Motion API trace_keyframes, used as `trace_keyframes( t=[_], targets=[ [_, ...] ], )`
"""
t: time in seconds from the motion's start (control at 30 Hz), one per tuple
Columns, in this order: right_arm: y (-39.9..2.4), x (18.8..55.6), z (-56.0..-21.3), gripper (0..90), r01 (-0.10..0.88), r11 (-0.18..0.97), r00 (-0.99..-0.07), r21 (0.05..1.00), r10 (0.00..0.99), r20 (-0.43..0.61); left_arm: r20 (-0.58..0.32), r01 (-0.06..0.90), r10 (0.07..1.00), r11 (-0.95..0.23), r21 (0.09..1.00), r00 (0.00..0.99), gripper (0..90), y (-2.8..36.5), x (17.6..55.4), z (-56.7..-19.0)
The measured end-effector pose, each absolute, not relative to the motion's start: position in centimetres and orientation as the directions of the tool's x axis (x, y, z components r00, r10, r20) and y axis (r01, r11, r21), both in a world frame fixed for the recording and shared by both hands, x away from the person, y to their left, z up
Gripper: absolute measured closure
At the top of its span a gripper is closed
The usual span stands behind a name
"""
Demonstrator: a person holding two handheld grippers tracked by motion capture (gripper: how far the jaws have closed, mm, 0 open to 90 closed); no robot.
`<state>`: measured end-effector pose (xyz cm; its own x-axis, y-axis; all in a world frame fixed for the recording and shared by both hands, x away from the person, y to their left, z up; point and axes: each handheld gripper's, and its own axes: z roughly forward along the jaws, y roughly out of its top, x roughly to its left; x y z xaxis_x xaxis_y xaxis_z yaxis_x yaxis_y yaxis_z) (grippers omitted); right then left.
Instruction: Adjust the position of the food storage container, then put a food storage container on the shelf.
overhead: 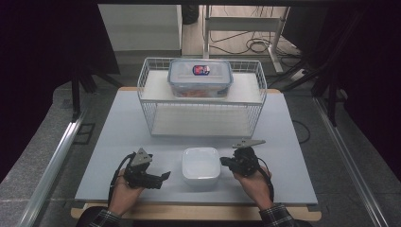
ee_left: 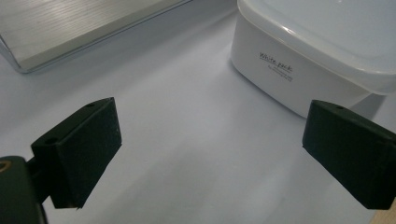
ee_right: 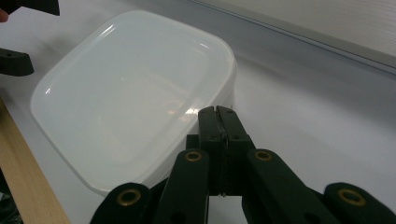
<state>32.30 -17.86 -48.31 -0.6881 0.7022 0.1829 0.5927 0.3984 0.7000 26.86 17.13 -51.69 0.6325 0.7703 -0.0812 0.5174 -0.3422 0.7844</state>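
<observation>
A white box (overhead: 201, 165) with its white lid on sits on the pale table (overhead: 118, 142), near the front edge and between the person's two hands. The left gripper (overhead: 163, 176) rests just left of the box, and in the left gripper view its two black jaws stand wide apart with only bare table between them; the box (ee_left: 299, 70), which has small print on its side wall, lies just beyond the right-hand jaw without touching it. The right gripper (overhead: 223, 161) sits just right of the box, pointing at it. In the right gripper view its jaws are pressed flat together with nothing between them, their tips at the near rim of the box lid (ee_right: 130, 93); whether they touch the lid cannot be told. Farther back on the table stands a white wire basket (overhead: 156, 101), and a clear container (overhead: 200, 78) with a blue-rimmed lid rests on its upper shelf.
</observation>
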Motion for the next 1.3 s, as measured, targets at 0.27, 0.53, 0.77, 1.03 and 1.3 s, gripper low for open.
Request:
trace_keyframes(
  t=[0.27, 0.53, 0.77, 1.03, 1.3],
  targets=[
    [-19.8, 31.9, -48.0, 56.7, 0.572, 0.360, -0.669, 0.737, 0.724, 0.166, -0.102, 0.531, 0.773, -0.327, 0.782, 0.626, 4.7, 17.2, 26.9, -51.7],
    [-20.4, 32.0, -48.3, 25.8, 0.549, 0.358, -0.688, 0.756, 0.706, 0.166, -0.102, 0.550, 0.781, -0.334, 0.766, 0.617, 3.3, 16.9, 27.0, -51.3],
    [-19.8, 31.9, -48.2, 15.5, 0.530, 0.365, -0.707, 0.765, 0.688, 0.161, -0.142, 0.553, 0.761, -0.316, 0.771, 0.633, 2.8, 16.5, 27.2, -50.6],
    [-18.8, 31.9, -48.1, 5.1, 0.545, 0.370, -0.712, 0.753, 0.679, 0.181, -0.164, 0.545, 0.736, -0.313, 0.778, 0.657, 4.7, 15.1, 28.2, -50.0],
    [-17.8, 32.0, -47.9, 11.4, 0.573, 0.372, -0.701, 0.731, 0.684, 0.201, -0.182, 0.550, 0.705, -0.338, 0.764, 0.686, 3.5, 13.3, 29.7, -49.6]
  ],
)
